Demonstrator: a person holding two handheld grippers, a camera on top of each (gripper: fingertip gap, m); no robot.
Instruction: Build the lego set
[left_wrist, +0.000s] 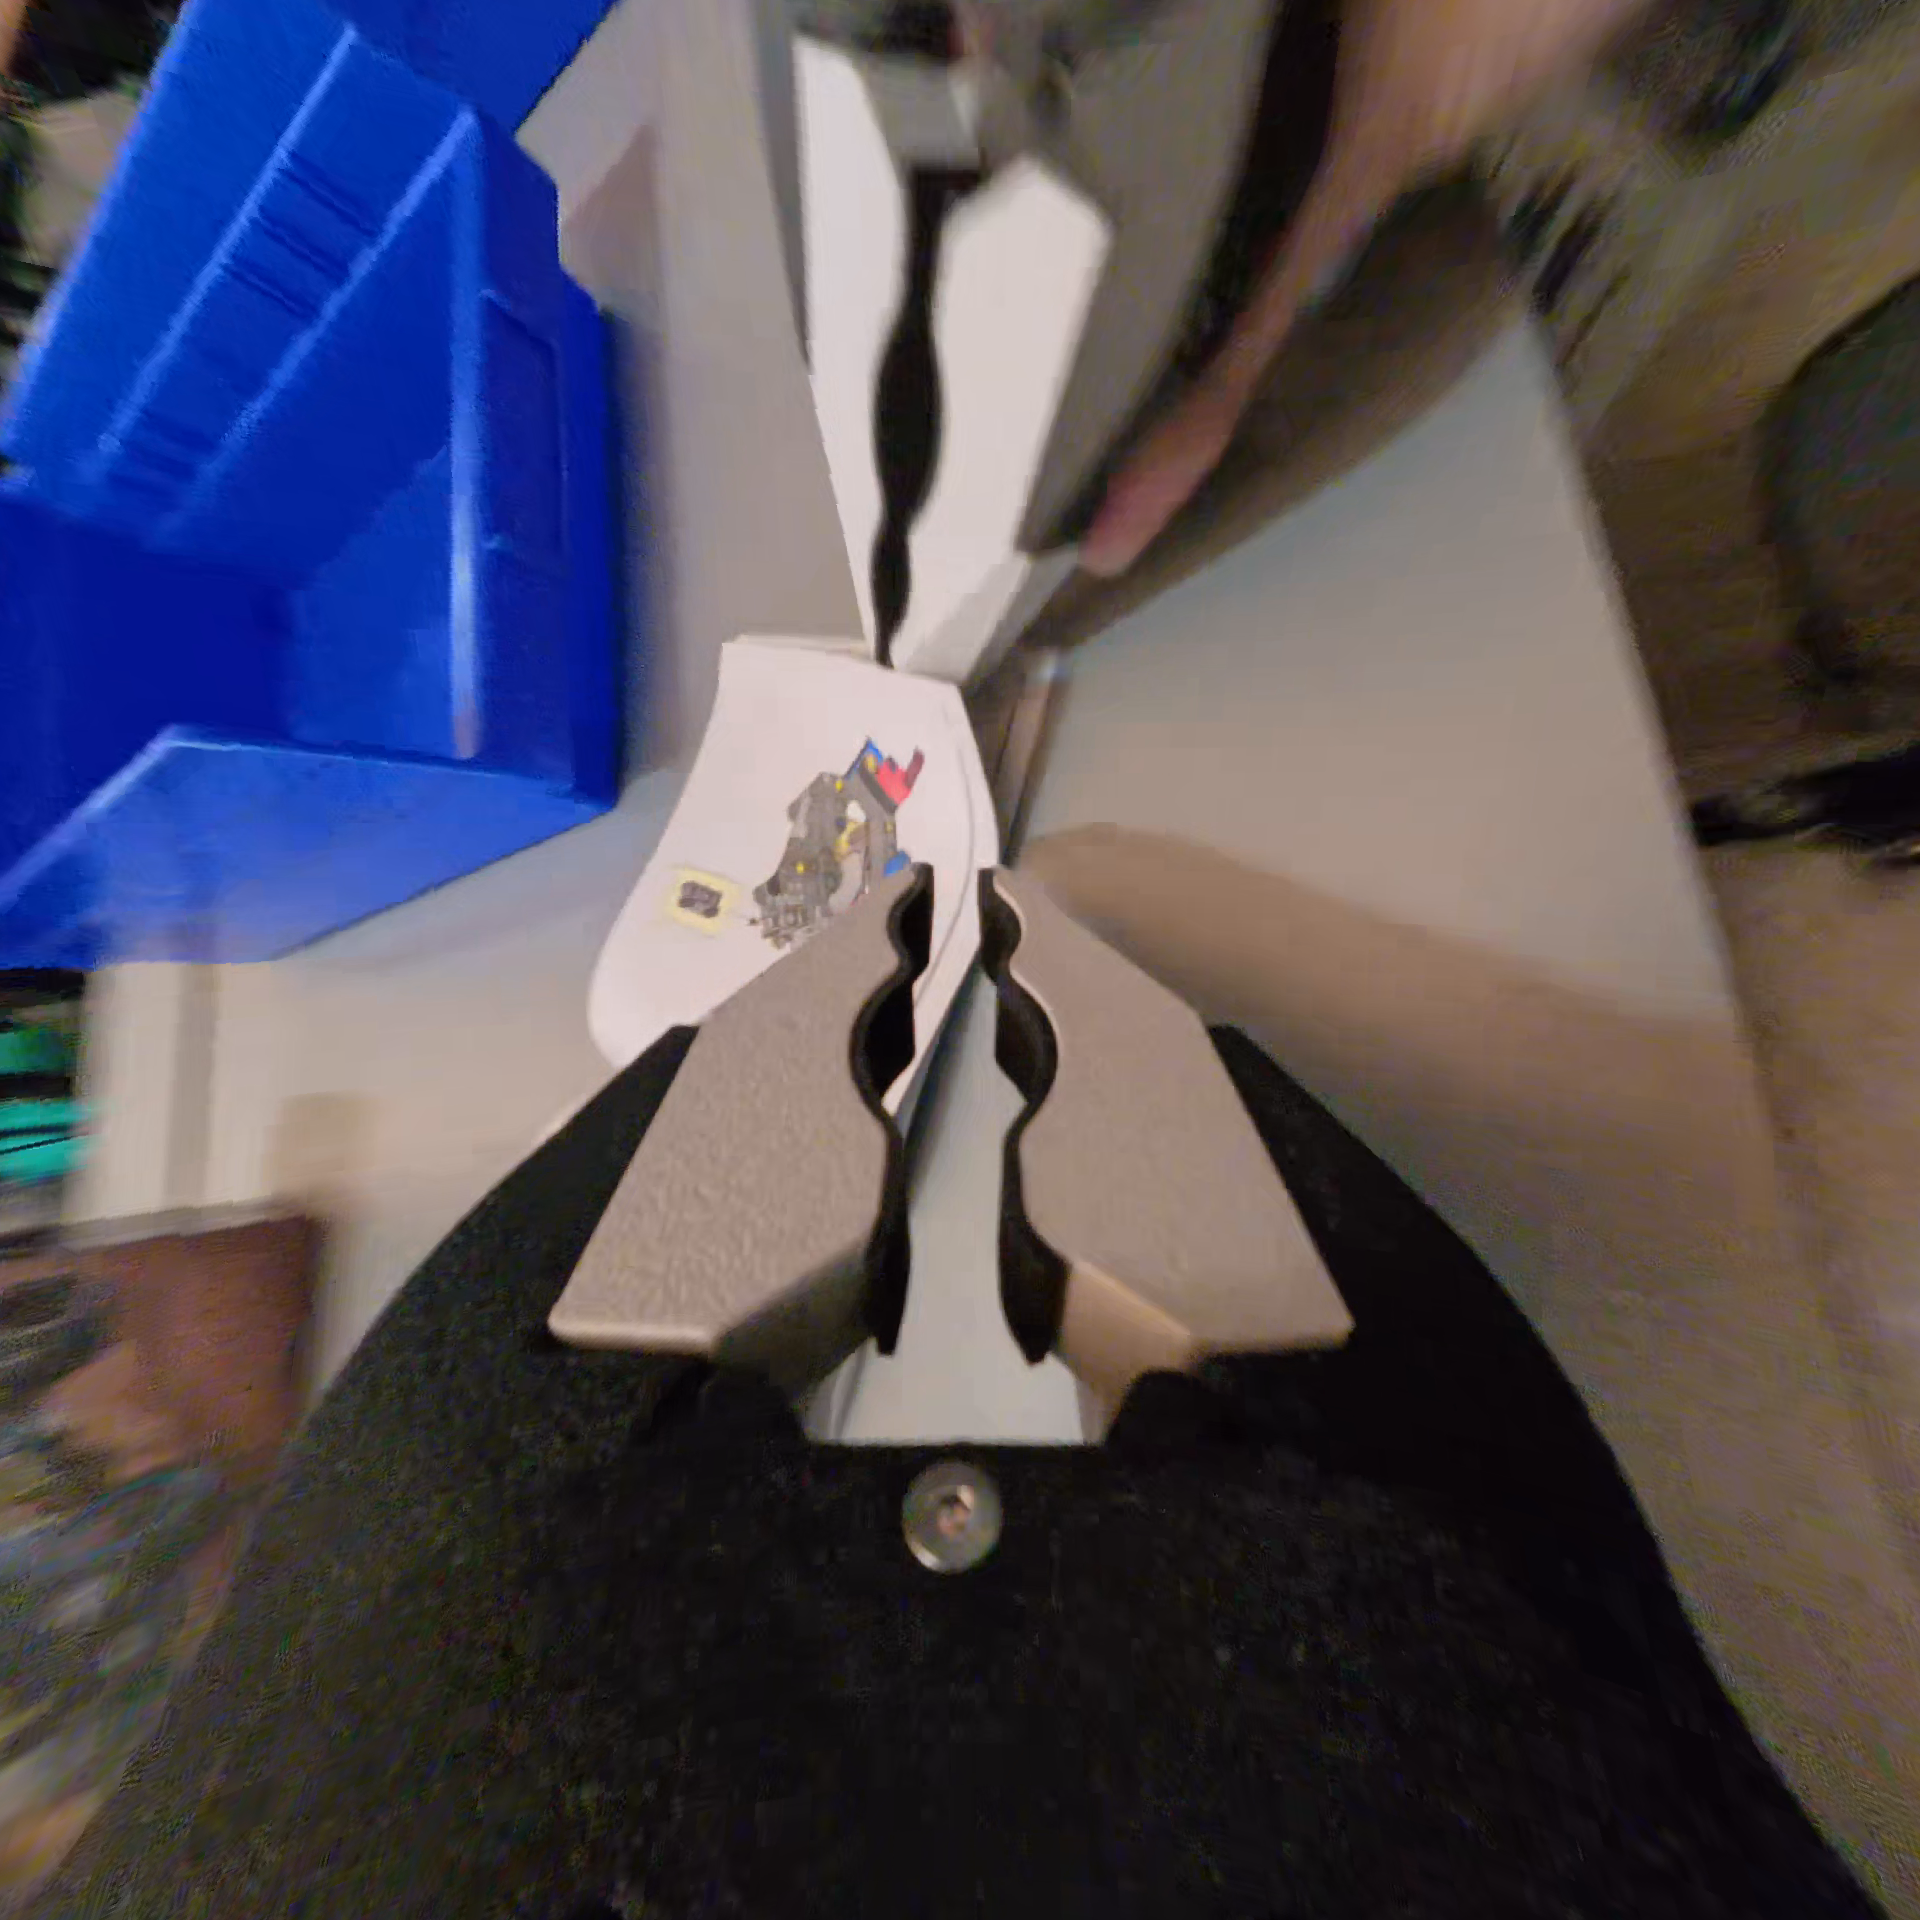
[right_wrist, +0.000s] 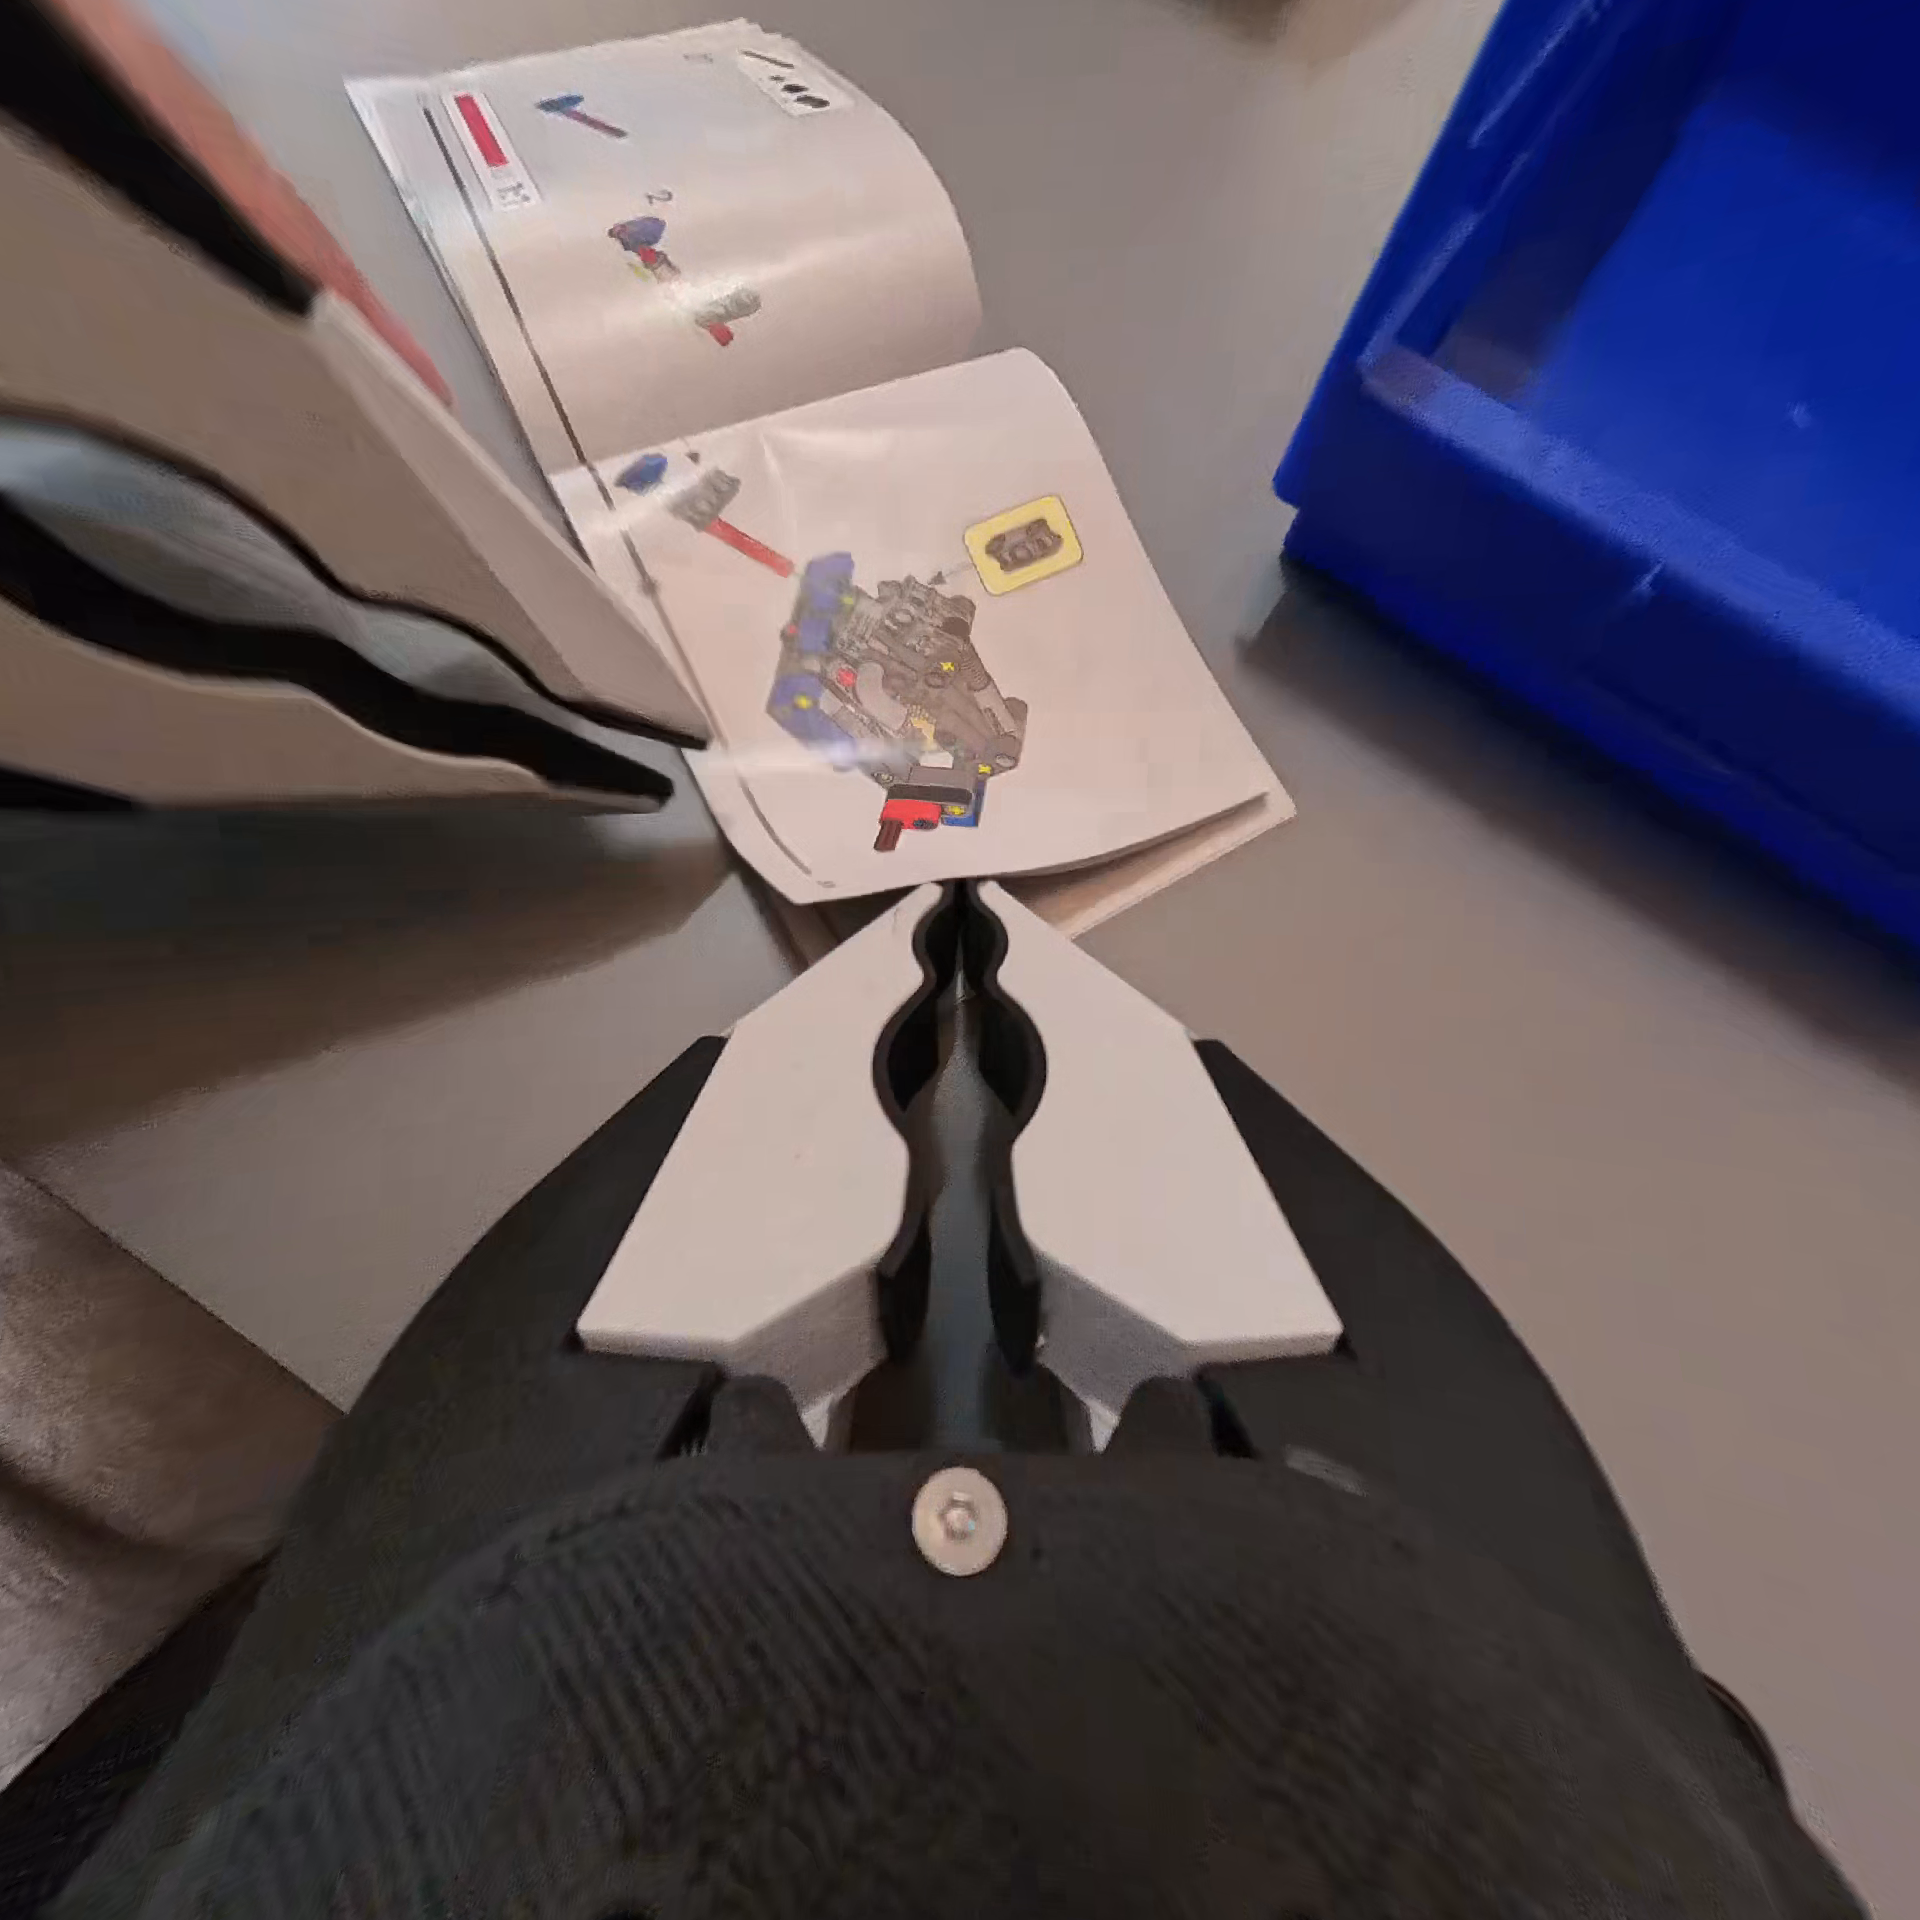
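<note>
An open instruction booklet (right_wrist: 1039, 686) lies on the grey table (right_wrist: 1455, 1039), and its near page shows a grey and blue model. My right gripper (right_wrist: 958, 894) is shut with its tips on that page's near edge, which is lifted slightly. It also shows in the left wrist view (left_wrist: 885, 649), at the far edge of the curved page (left_wrist: 800, 790). My left gripper (left_wrist: 956, 883) is open by a narrow gap, with the page's side edge between its jaws. In the right wrist view it (right_wrist: 688, 767) comes in from the left near the booklet's spine.
A blue plastic bin (right_wrist: 1662, 468) stands right of the booklet, and it shows on the left in the left wrist view (left_wrist: 312, 520). A hand (left_wrist: 1299, 312) holds the right gripper. The table's edge (left_wrist: 1621, 623) runs along the right of that view.
</note>
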